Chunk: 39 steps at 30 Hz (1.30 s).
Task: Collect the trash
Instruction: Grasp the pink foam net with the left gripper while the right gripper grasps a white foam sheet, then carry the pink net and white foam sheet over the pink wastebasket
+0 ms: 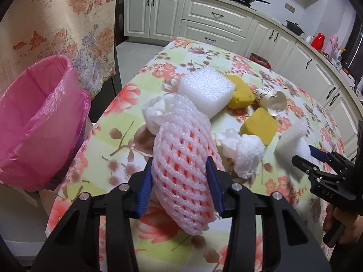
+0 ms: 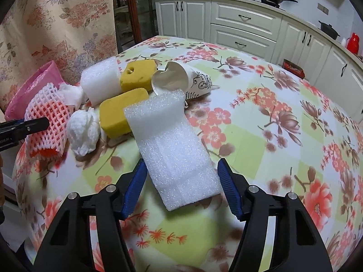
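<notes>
Pink foam fruit net [image 1: 185, 176], its lower end hidden, is clamped in the left gripper [image 1: 181, 185]; the right gripper [image 2: 182, 188] straddles a white foam sheet [image 2: 174, 154], jaws wide.

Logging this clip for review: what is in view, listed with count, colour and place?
foam net sleeve: 1, pink-white, between the left gripper's pads
foam sheet: 1, white, on the table between the right gripper's open pads
foam block: 1, white, mid-table
sponges: 2, yellow, by the block
paper cup: 1, crushed, white with print
tissue wads: 2, white
bin: 1, pink liner, off the table's left edge
table: 1, floral cloth
left gripper: black, blue pads
right gripper: same
</notes>
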Each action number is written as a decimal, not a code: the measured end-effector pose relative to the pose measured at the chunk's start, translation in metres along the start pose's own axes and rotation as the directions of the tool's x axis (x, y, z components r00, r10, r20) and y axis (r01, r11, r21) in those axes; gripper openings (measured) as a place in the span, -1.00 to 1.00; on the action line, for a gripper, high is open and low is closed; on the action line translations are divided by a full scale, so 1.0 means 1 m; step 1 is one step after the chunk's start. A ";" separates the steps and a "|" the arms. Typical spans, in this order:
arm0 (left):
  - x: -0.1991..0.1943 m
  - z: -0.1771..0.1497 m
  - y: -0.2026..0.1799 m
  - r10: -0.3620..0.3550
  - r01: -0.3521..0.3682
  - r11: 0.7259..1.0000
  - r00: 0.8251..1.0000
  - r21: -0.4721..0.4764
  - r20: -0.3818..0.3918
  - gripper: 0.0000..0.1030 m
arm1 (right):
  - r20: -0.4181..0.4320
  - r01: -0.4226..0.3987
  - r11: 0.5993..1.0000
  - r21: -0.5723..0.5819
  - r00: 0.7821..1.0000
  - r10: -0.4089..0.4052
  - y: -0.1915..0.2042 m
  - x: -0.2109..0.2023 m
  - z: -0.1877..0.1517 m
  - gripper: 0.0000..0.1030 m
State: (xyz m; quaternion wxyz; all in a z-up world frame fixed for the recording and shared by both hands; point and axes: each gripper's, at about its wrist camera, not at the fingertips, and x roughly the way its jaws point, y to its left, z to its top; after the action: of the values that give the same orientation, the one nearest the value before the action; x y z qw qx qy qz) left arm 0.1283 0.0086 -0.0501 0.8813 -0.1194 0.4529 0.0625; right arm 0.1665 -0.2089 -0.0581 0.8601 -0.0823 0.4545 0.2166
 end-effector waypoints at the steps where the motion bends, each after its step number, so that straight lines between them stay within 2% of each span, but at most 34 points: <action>1: -0.003 0.000 -0.001 -0.001 0.001 1.000 1.000 0.002 0.005 -0.17 | 0.006 0.001 1.000 0.009 1.000 -0.001 0.000 -0.003 -0.001 0.18; 15: -0.053 0.005 -0.007 -0.049 0.045 0.998 0.992 0.037 0.120 -0.20 | 0.124 0.023 0.997 0.079 0.992 -0.033 0.007 -0.064 0.003 0.18; 26: -0.098 0.011 0.002 -0.065 0.059 0.998 0.975 0.034 0.214 -0.20 | 0.201 0.029 0.998 0.060 0.979 -0.040 0.033 -0.102 0.014 0.18; 39: -0.131 0.011 0.024 -0.075 0.076 0.997 0.956 0.009 0.282 -0.20 | 0.240 0.039 0.999 0.024 0.970 -0.044 0.062 -0.124 0.026 0.18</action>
State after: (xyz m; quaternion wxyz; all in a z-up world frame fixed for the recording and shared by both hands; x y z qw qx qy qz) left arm 0.0559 0.0344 0.0591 0.9385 -0.1274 0.3176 0.0456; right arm 0.0970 -0.1821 0.0611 0.9138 -0.0567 0.3474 0.2024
